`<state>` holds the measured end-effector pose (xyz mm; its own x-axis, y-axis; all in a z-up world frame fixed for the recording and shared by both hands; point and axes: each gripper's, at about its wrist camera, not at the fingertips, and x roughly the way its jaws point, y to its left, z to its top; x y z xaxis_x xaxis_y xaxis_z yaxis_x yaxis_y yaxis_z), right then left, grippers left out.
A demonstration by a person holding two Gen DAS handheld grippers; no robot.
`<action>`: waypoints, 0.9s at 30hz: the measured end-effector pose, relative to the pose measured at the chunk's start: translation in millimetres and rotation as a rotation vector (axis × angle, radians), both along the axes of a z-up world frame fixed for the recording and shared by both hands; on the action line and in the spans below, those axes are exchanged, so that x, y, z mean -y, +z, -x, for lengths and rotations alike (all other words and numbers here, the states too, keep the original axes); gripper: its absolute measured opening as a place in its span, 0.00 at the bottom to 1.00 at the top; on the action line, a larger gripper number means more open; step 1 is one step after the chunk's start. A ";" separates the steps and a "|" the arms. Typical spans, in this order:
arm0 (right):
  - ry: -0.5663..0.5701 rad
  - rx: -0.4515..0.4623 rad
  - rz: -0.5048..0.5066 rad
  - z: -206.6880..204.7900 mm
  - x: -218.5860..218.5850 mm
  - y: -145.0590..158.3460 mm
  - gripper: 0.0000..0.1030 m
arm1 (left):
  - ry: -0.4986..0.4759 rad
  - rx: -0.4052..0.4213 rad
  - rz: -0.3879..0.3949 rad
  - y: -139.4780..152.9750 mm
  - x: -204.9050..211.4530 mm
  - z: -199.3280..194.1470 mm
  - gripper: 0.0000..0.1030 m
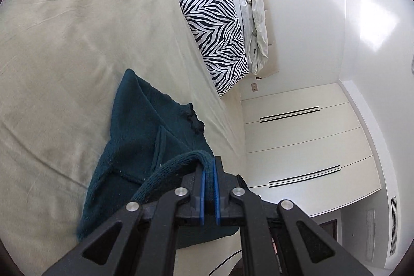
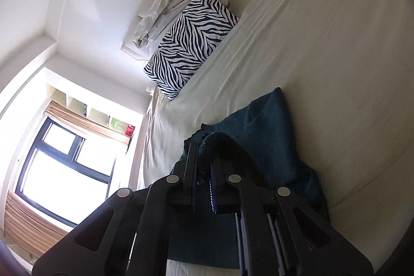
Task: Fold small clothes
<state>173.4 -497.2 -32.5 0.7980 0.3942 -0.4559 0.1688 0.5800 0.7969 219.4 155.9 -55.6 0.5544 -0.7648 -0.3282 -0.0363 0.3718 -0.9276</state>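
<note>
Right now I have a small dark teal sweater (image 1: 145, 126) on the bed (image 1: 64, 43), and I am holding it at two spots. Starting on the left, my left gripper (image 1: 209, 172) is pinched tight on a thick knitted edge of the sweater. The edge loops up off the bed and goes in between the blue pads (image 1: 203, 188), so that part is lifted while the rest lies flat on the sheet. I think I hold it like this so I can carry the edge over the body of the sweater and make a fold.

The left gripper points along the bed toward the zebra pillow (image 1: 217, 38), which sits well apart from the sweater, near the headboard. The view looks tipped sideways, so I guess my wrist is rolled over.

Moving to the right, my right gripper (image 2: 204, 162) is also closed on the sweater, on a fuzzy edge that sticks up between its fingers. The rest of the sweater (image 2: 269, 126) spreads out past it on the sheet. This gripper is rolled the other way, with the window (image 2: 64, 162) off to its side.

With both edges held up together, I think the fold is only starting.
</note>
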 end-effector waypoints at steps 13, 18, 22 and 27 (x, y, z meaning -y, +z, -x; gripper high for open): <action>-0.099 -0.229 0.025 -119.5 20.3 -97.4 0.30 | 0.073 -0.106 -0.115 -65.5 -3.4 -60.5 0.56; -0.092 -0.170 0.102 -96.9 20.2 -77.0 0.77 | 0.047 -0.080 -0.192 -60.0 -1.8 -30.6 0.59; -0.023 -0.178 0.226 -61.8 9.1 -58.6 0.76 | 0.017 -0.050 -0.287 -57.2 7.3 -3.2 0.59; 0.078 -0.226 0.401 -23.7 -19.0 -58.7 0.71 | -0.012 -0.025 -0.416 -60.5 22.3 22.1 0.57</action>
